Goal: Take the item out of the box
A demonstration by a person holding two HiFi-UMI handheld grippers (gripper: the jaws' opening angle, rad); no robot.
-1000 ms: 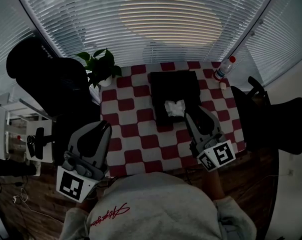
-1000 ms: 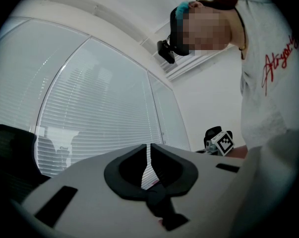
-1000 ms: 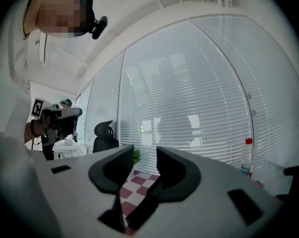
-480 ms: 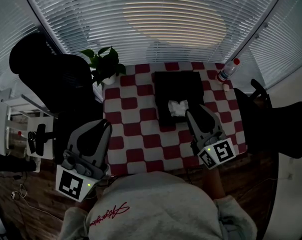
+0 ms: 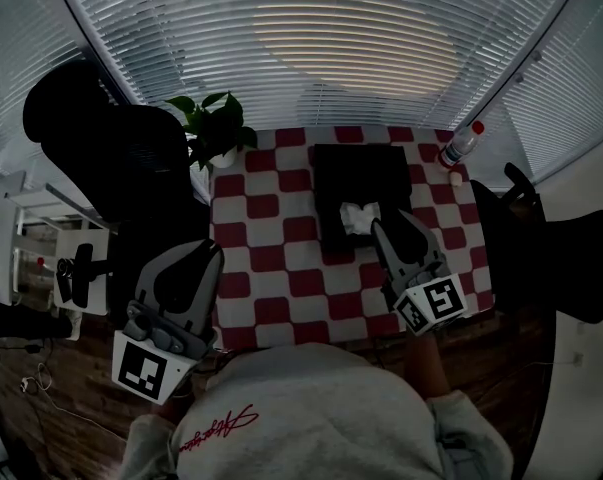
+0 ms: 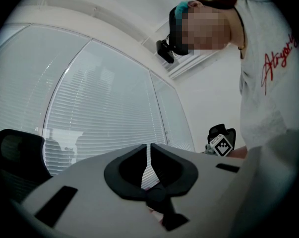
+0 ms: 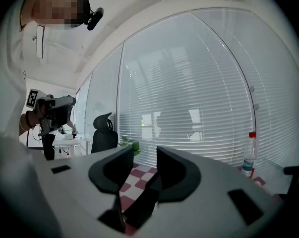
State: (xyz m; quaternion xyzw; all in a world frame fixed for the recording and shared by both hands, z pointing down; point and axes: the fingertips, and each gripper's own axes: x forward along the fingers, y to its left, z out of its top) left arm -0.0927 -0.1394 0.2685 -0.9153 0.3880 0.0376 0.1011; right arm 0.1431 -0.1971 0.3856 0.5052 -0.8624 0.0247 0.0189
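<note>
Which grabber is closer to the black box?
The right gripper: its open jaws point at the white tissue at the black box, while the left gripper sits back by the table's left edge.

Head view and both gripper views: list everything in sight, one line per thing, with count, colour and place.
Table in a checkered cloth: one, red and white, centre.
Rectangular black box: one, black, far half of the table.
Crumpled white item: one, white, at the box's near end.
Clear plastic bottle with a red cap: one, table's far right corner.
Leafy potted plant: one, green, table's far left corner.
Office chairs: two, black, left and right of the table.
Slatted window blinds: white, beyond the table.
Left gripper: one, grey and black, left of the table, shut, empty.
Right gripper: one, grey and black, near the white item, open, empty.
Grey sweatshirt: one, red script, bottom.
</note>
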